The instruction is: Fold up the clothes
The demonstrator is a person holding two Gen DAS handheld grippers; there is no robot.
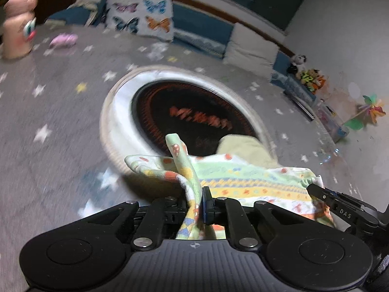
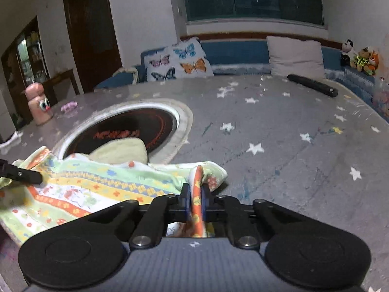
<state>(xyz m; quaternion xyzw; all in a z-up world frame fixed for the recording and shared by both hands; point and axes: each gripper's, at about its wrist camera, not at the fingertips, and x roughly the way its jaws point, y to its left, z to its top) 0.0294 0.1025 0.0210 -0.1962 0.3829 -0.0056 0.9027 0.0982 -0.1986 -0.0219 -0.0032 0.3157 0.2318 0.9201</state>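
A small patterned garment (image 1: 243, 182) in green, yellow and orange stripes lies spread on the grey star-print table (image 1: 60, 133), partly over a round black hob. My left gripper (image 1: 195, 202) is shut on one bunched edge of the garment. My right gripper (image 2: 196, 196) is shut on the opposite edge of the garment (image 2: 102, 185). The cloth stretches between the two. In the left wrist view the right gripper's fingers (image 1: 323, 194) show at the cloth's right edge; in the right wrist view the left gripper's fingers (image 2: 24, 175) show at its left. A pale yellow cloth (image 2: 121, 149) lies behind the garment.
A round black hob (image 2: 126, 129) with a white rim is set into the table. A pink figurine (image 2: 39, 104) and a small purple item (image 2: 69, 107) stand at the far left. A black tube (image 2: 312, 85) lies far right. Pillows (image 2: 180, 60) and plush toys (image 2: 362, 58) line a blue bench.
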